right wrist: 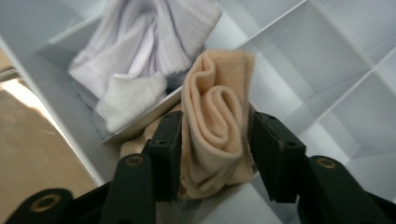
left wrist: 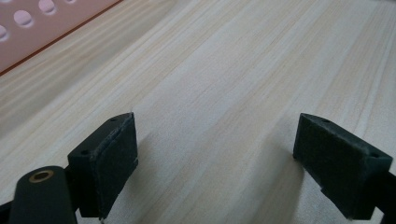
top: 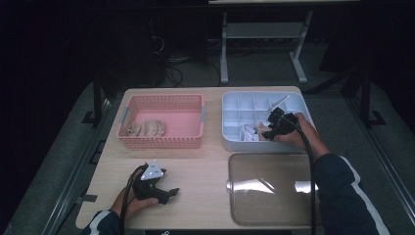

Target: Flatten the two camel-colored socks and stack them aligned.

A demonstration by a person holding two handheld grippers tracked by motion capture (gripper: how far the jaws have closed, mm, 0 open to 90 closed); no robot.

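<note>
The right claw is down inside the white divided organiser box on the right half of the surface. Its jaws stand on either side of a rolled beige sock. In the right gripper view the left pad lies against the roll, while a narrow gap seems to show at the right pad; the jaws are part-way spread and I do not read this as a firm pinch. The sock sits in a front compartment of the box, upright on its end with the roll's spiral facing the camera. In the adjoining compartment lies a bundle of white and pale lilac ribbed socks, separated from the beige roll by a divider wall.

The left claw rests low on the bare wood at the near left of the surface, jaws spread wide with nothing between the pads.

A pink perforated basket stands at the far left of the surface and holds more beige rolled items. A clear plastic lid lies flat in front of the organiser box, just beside it.
</note>
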